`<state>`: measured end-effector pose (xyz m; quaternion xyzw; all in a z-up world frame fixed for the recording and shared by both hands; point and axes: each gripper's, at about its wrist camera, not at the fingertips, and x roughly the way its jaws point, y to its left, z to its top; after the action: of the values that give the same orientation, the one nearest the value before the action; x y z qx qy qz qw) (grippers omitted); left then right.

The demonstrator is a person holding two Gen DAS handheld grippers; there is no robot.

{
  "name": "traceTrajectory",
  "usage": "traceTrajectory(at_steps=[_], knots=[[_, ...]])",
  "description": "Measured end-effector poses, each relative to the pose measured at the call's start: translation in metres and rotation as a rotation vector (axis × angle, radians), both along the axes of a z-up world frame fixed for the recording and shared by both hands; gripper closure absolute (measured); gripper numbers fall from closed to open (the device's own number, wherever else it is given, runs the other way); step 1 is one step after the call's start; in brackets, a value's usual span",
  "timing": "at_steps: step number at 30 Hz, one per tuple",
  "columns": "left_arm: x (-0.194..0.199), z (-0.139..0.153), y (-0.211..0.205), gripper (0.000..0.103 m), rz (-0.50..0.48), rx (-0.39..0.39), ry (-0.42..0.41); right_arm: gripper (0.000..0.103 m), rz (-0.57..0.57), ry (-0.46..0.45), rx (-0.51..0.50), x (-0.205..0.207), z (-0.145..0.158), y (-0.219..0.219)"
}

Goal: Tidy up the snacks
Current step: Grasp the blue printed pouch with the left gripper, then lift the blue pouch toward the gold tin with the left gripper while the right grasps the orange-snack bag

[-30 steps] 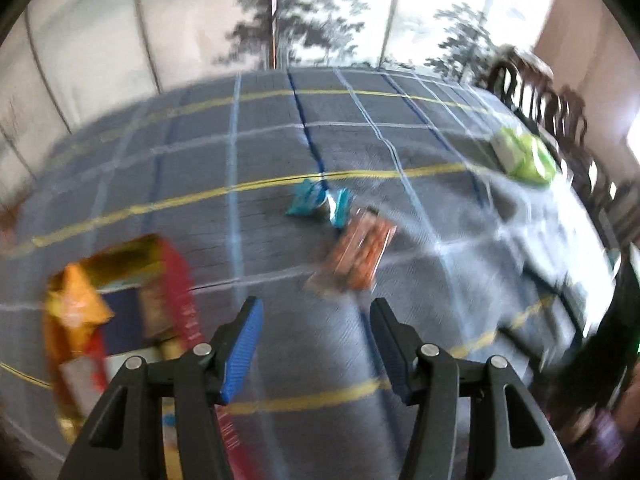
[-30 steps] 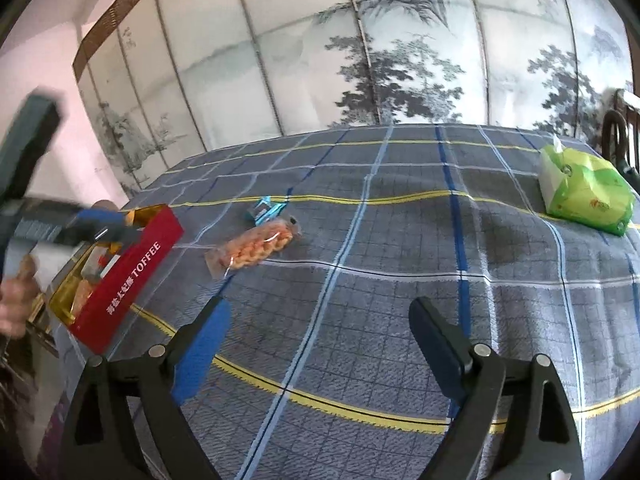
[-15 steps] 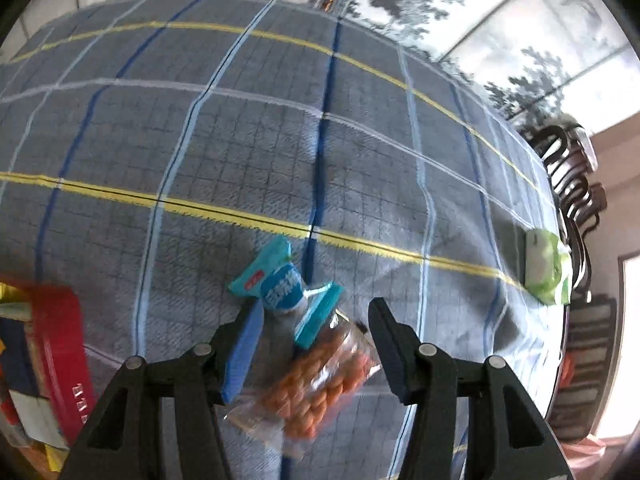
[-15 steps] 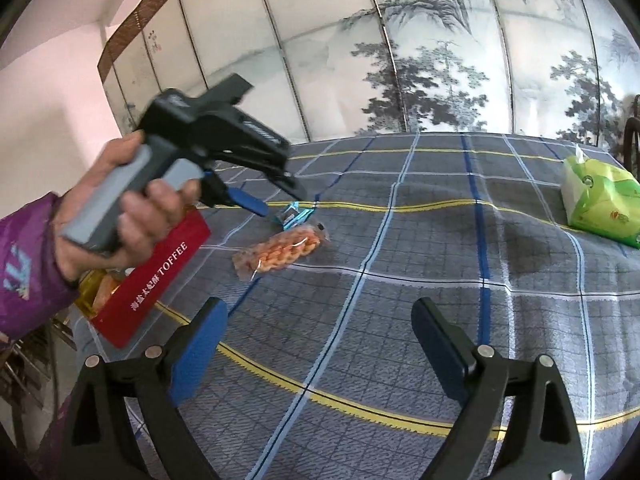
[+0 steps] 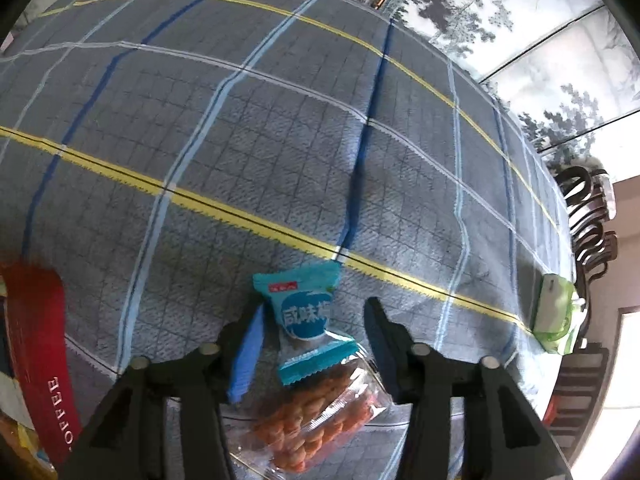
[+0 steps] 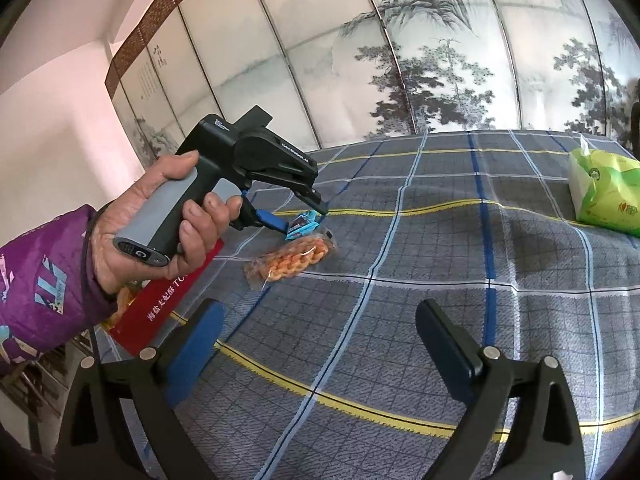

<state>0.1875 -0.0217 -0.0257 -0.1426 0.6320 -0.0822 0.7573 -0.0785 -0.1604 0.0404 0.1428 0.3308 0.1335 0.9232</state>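
A small teal snack packet (image 5: 306, 312) lies on the plaid tablecloth, overlapping a clear bag of orange snacks (image 5: 316, 432). My left gripper (image 5: 316, 344) is open, its jaws on either side of the teal packet just above the cloth. In the right wrist view the left gripper (image 6: 306, 212) reaches down over the teal packet (image 6: 302, 226) and the orange bag (image 6: 292, 262). My right gripper (image 6: 320, 344) is open and empty, held over the near part of the table. A red toffee box (image 5: 38, 344) holding snacks sits at the left edge; it also shows in the right wrist view (image 6: 164, 308).
A green tissue pack (image 6: 604, 192) lies at the far right of the table, also in the left wrist view (image 5: 556, 308). Dark wooden chairs (image 5: 588, 216) stand along the right side. A painted folding screen (image 6: 400, 60) stands behind the table.
My left gripper has moved from beside the red box forward and down onto the teal packet, jaws still open. The right gripper has held nearly still.
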Motion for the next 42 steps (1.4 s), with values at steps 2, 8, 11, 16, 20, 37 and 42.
traceTrajectory(at_steps=[2,8,11,16,20,37,42], knots=[[-0.002,0.0,0.001,0.061,-0.009,0.006,-0.002,0.006,-0.001,0.001,0.004,0.0,0.0,-0.001],[-0.006,0.001,0.001,0.078,-0.073,0.057,-0.035,0.006,-0.013,0.008,0.009,0.002,0.001,-0.003],[-0.017,0.006,-0.002,0.078,-0.118,0.094,-0.095,0.005,-0.022,0.015,0.008,0.003,0.0,-0.006],[-0.051,0.031,0.01,0.078,-0.145,0.097,-0.215,0.005,-0.039,0.035,0.019,0.007,-0.003,-0.012],[-0.082,0.051,0.036,0.078,-0.123,0.059,-0.255,0.005,-0.059,0.09,0.011,0.016,-0.008,-0.012],[-0.155,0.085,0.128,0.078,-0.024,-0.022,-0.29,0.005,-0.182,0.404,0.044,0.132,-0.035,0.074],[-0.164,0.088,0.15,0.078,-0.025,-0.004,-0.314,0.004,-0.253,0.42,0.035,0.151,-0.042,0.083]])
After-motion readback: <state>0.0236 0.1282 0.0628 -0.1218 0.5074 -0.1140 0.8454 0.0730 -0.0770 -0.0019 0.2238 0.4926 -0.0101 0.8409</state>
